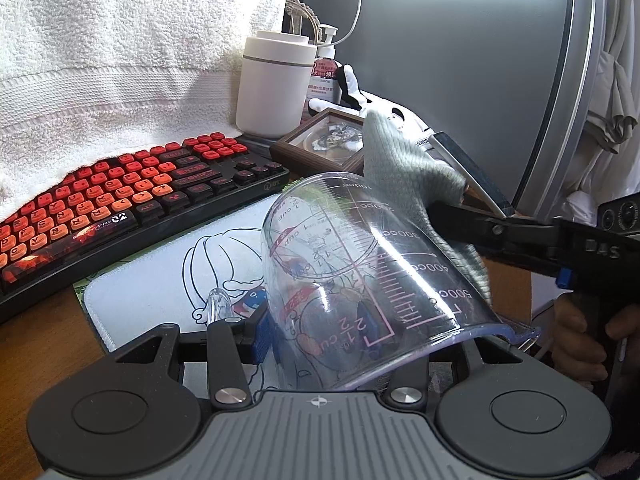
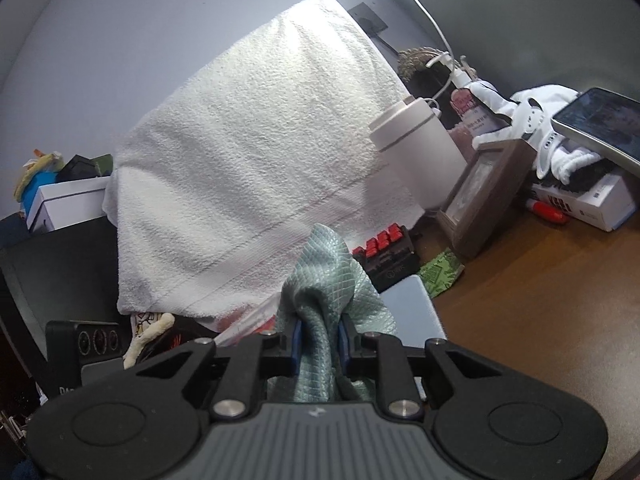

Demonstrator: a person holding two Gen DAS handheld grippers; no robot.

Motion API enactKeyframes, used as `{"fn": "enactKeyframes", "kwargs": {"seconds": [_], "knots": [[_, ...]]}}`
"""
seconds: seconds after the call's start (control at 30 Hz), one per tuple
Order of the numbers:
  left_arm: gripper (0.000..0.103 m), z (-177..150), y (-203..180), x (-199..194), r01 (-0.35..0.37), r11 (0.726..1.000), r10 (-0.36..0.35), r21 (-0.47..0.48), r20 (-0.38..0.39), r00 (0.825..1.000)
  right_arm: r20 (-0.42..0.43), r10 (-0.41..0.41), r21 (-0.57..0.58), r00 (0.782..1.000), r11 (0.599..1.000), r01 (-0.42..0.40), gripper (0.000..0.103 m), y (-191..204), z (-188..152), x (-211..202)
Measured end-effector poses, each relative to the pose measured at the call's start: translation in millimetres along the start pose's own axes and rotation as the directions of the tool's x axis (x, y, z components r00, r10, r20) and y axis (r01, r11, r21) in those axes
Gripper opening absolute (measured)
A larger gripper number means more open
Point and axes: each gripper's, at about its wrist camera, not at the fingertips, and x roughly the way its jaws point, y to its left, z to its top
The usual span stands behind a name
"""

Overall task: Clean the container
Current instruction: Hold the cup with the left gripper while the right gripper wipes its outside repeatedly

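1. Clear plastic measuring cup (image 1: pixel 360 276) sits in my left claw (image 1: pixel 320 332), tipped on its side with the rim toward the camera and the base pointing away; it hangs over the mouse mat (image 1: pixel 160 280) on the tabletop (image 1: pixel 40 344)
2. Left claw is closed in on the cup; its blue pad (image 1: pixel 262 336) sits against the cup wall near the handle (image 1: pixel 220 304), the other finger is hidden behind the plastic
3. Right claw (image 2: pixel 318 344) is nipped tight on a bunched grey-green cloth (image 2: pixel 332 280), both blue pads pressing the fold
4. In the left wrist view the cloth (image 1: pixel 400 160) lies over the cup's upper outer wall by the 300cc marks, so this reads as wiping the outside; how much is already wiped I cannot tell
5. To wipe well: keep the cup steady and tilted, drag the cloth along the curve with light pressure, keep the bunch between the pads so only fabric meets plastic, not the claw tips
6. Thin wall looks slick and springy; squeezing harder on the left could flex it or let it pop out
7. Around: red and black keyboard (image 1: pixel 120 200) just behind the mat, white canister (image 1: pixel 274 84), pump bottle (image 1: pixel 326 64), wooden picture frame (image 1: pixel 324 140), big white towel (image 1: pixel 100 60) draped at the back
8. Frame and canister stand close beyond the cup base, so a long push stroke away from me risks knocking them; shorter strokes look safer
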Motion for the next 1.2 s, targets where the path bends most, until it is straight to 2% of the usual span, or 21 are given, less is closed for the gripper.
{"fn": "enactKeyframes", "kwargs": {"seconds": [0.33,0.43,0.7,0.97,1.07,1.2], "knots": [[0.044,-0.3,1.1,0.3,-0.003,1.0,0.003,0.005,-0.001,1.0,0.004,0.082,-0.114,0.997,0.99,-0.081,0.019,19.1,-1.8,-6.8],[0.044,-0.4,1.2,0.3,-0.003,1.0,0.003,0.005,-0.001,1.0,0.006,0.084,-0.093,0.996,0.992,-0.083,0.018,17.1,-1.1,-6.7],[0.044,-0.5,1.8,0.4,-0.004,1.0,0.004,0.007,-0.001,1.0,0.021,-0.05,0.01,0.999,0.999,0.05,0.018,-4.0,1.4,2.5],[0.044,-0.6,2.4,0.6,-0.005,1.0,0.005,0.007,-0.001,1.0,-0.013,-0.159,0.131,0.987,0.979,0.159,0.019,-30.6,-0.6,4.8],[0.044,-0.7,2.1,0.4,-0.004,1.0,0.004,0.006,-0.001,1.0,-0.027,-0.176,0.151,0.984,0.972,0.178,0.018,-35.4,-2.6,5.0],[0.044,-0.9,2.5,0.4,-0.003,1.0,0.003,0.005,-0.001,1.0,-0.022,-0.152,0.153,0.988,0.976,0.154,0.017,-33.9,-2.5,4.4]]}}
